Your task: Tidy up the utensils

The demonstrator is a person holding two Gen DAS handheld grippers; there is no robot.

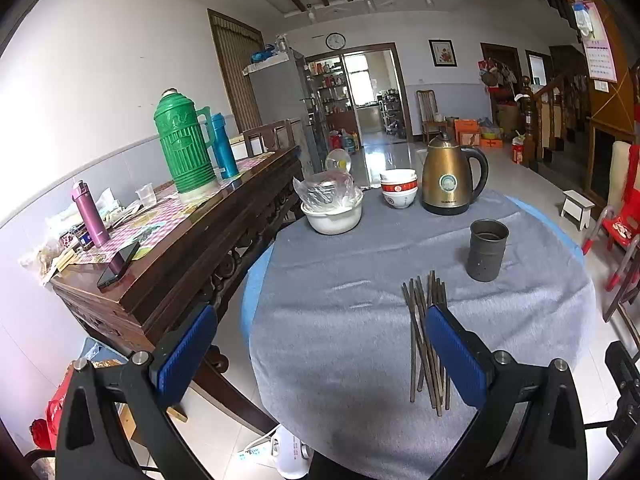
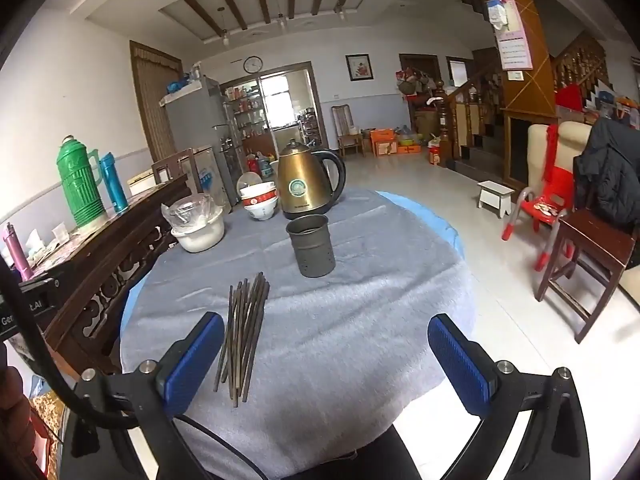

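The left gripper (image 1: 320,344) has its two blue fingers wide apart with nothing between them. The right gripper (image 2: 326,354) is wide apart too and holds nothing. A bunch of dark chopsticks (image 2: 242,336) lies flat on the gray cloth (image 2: 340,320), just beside the right gripper's left finger. From the left gripper, the chopsticks (image 1: 424,336) partly hide behind its right finger. A gray metal cup (image 2: 311,245) stands upright past the chopsticks, and a gold kettle (image 2: 306,182) stands farther back.
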